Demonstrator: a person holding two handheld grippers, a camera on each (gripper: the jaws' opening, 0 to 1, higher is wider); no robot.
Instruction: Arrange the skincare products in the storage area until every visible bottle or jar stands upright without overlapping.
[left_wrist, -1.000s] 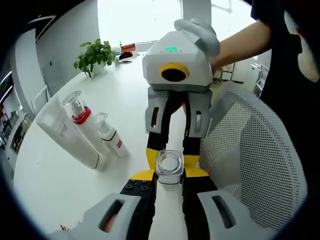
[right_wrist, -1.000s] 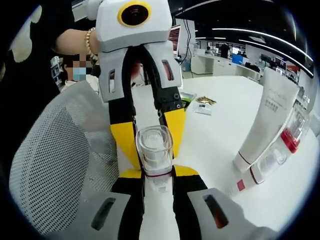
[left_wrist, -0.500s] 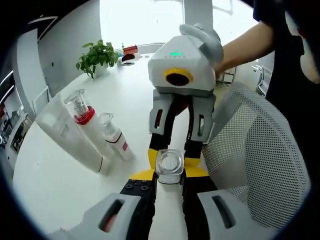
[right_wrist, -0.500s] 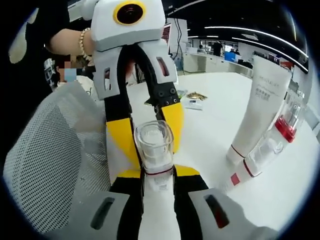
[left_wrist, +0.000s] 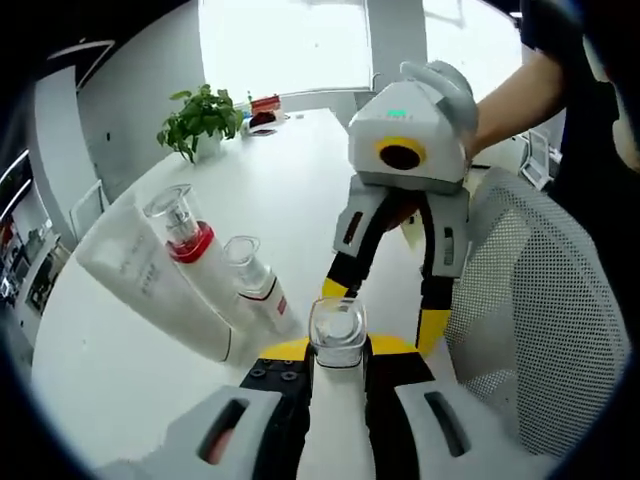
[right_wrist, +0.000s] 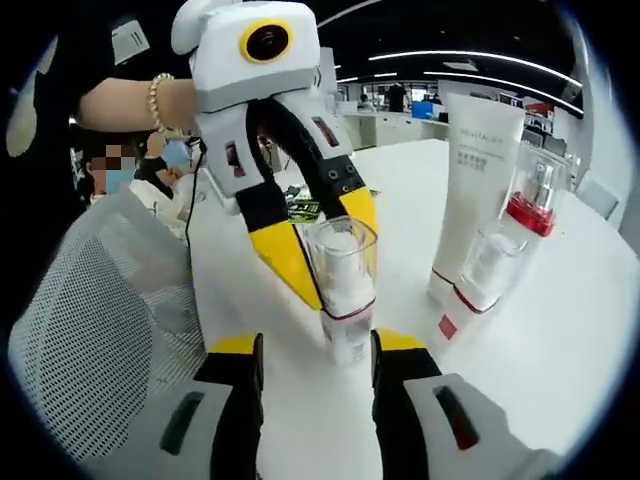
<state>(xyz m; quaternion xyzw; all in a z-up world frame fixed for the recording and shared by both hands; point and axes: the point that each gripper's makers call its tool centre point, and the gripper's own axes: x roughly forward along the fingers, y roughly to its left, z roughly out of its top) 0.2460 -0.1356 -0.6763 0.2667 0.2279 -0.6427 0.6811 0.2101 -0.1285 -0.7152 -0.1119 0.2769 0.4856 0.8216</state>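
- The left tongs (left_wrist: 340, 349) are pressed on a small clear-capped bottle (left_wrist: 337, 322); in the left gripper view its white body runs down between the two jaws.
- The right tongs (right_wrist: 314, 348) are spread. In the right gripper view their jaws stand one on each side of the foot of this bottle, and I see no contact with it.
- The bottle is upright, and its foot seems to be at the table (right_wrist: 560, 330). I cannot tell whether it already rests there or hangs just above it.
- Just beside it stands the row of other products: a tall white tube (right_wrist: 475, 180), a pump bottle with a red collar (right_wrist: 525, 200) and a smaller bottle with a red label (right_wrist: 480, 265). They are close together, and from here I cannot say whether they touch.
- Behind the tongs there is a white mesh chair (left_wrist: 540, 320), and a green plant (left_wrist: 200, 115) is far off on the table.
- My judgement of the step: the clear-capped bottle is being placed next to the row, carried by the left tongs alone.
- The next move calls for setting it flat on the table, near the red-label bottle but apart from it, and then opening the left tongs slowly so that it does not tip over.
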